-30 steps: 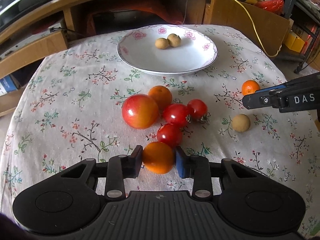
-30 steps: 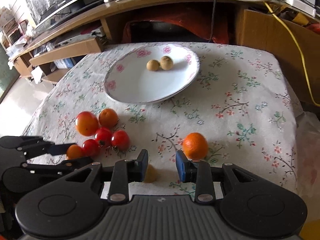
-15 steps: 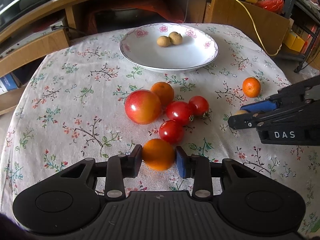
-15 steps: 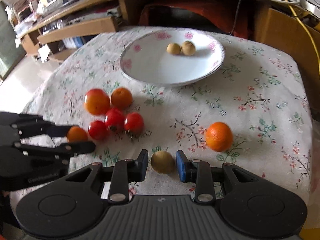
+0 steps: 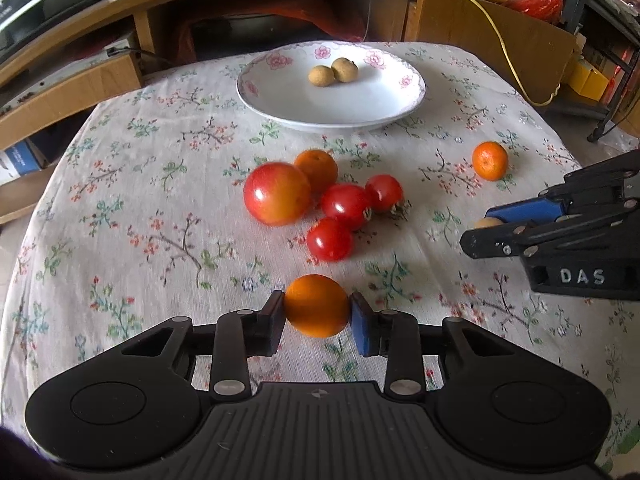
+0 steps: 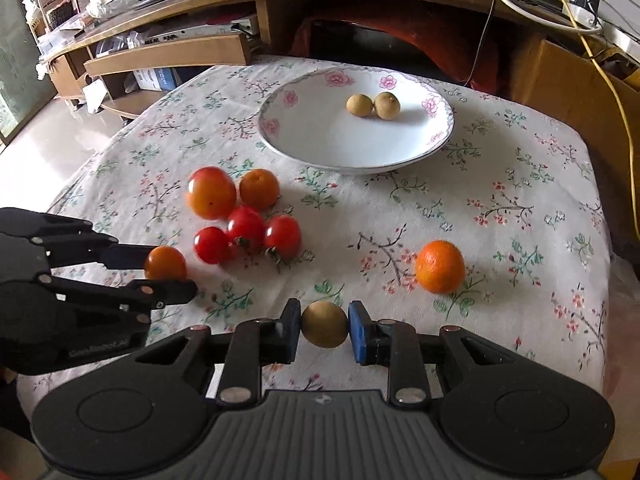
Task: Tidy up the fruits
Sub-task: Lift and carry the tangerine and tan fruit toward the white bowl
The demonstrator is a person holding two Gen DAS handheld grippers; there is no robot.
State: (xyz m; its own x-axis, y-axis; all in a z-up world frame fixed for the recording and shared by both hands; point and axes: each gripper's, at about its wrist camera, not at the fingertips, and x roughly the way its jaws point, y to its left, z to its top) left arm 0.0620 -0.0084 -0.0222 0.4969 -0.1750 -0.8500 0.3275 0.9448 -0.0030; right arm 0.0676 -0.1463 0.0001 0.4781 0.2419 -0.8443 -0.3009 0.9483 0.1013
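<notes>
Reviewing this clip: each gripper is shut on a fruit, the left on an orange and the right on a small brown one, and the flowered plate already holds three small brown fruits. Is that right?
Not quite: the plate holds two small brown fruits, not three, as the right wrist view shows. The rest stands: the left gripper is shut on an orange, and the right gripper on a small brown fruit.

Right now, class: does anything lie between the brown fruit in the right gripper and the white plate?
Nothing visible does. The brown fruit sits in the right gripper, and bare tablecloth runs up to the plate. The lone orange lies right of that line, the tomato cluster left.
</notes>
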